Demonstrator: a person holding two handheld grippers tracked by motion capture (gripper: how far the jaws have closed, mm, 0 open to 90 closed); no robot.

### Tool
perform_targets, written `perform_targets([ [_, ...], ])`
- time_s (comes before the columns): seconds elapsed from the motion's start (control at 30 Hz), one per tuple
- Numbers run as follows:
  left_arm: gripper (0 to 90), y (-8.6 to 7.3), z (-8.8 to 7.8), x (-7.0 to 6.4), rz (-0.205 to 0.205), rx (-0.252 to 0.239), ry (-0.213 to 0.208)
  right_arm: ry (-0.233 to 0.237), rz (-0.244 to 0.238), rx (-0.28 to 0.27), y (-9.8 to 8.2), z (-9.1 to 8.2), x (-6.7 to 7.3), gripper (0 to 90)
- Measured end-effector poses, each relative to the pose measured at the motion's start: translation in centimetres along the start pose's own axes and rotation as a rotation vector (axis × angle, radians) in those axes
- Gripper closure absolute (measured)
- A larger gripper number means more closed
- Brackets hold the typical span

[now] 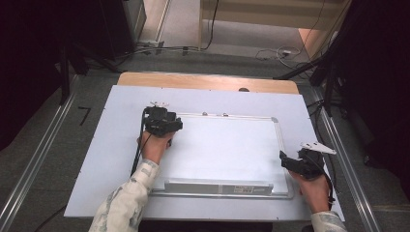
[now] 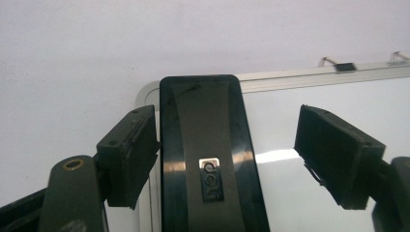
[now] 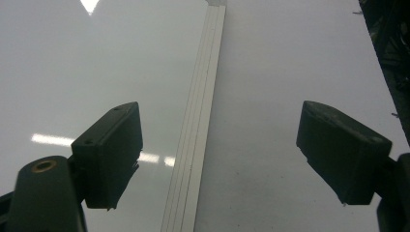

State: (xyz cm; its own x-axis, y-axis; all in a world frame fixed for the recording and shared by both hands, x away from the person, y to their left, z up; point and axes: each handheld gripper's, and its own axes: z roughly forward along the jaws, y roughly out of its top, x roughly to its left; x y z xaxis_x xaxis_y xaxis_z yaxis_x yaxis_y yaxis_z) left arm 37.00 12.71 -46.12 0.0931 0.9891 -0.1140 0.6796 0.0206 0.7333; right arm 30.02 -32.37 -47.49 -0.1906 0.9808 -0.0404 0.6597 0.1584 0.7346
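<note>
L gripper view: one black eraser betw. parted left gripper jaws, unclamped, at whiteboard corner. Right gripper wide, astride frame edge. One whiteboard.

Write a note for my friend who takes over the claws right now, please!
Left claw: open around the black eraser; one pad is against its side, the other is apart from it.
Right claw: open, holding nothing, over the right frame edge of the whiteboard.
Eraser lies at the board's far left corner.
The board's surface looks clean.
Left, probably: draw the left claw away from the eraser.
</note>
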Motion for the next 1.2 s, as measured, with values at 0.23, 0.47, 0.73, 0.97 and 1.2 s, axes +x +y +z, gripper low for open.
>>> perform_targets([
  [0.23, 19.6, -0.8, -2.2, 0.3, 0.033, -0.041, -0.038, 0.001, 0.000, -0.004, 0.0, -0.1, -0.1, 15.1],
  [0.47, 16.2, -1.6, -3.8, 0.8, 0.048, -0.072, -0.054, 0.000, 0.004, -0.003, 0.0, -0.1, 0.0, 15.0],
  [0.73, 16.5, -2.8, -5.7, 1.8, 0.023, -0.126, -0.062, -0.001, 0.003, -0.003, 0.0, -0.1, 0.0, 15.0],
  [0.97, 16.3, -4.0, -6.6, 2.9, 0.011, -0.127, -0.061, 0.001, 0.003, -0.006, 0.0, -0.2, 0.1, 15.0],
  [1.2, 16.3, -4.8, -7.3, 4.2, -0.007, -0.123, -0.061, 0.001, 0.004, -0.008, 0.0, -0.3, 0.0, 15.0],
])
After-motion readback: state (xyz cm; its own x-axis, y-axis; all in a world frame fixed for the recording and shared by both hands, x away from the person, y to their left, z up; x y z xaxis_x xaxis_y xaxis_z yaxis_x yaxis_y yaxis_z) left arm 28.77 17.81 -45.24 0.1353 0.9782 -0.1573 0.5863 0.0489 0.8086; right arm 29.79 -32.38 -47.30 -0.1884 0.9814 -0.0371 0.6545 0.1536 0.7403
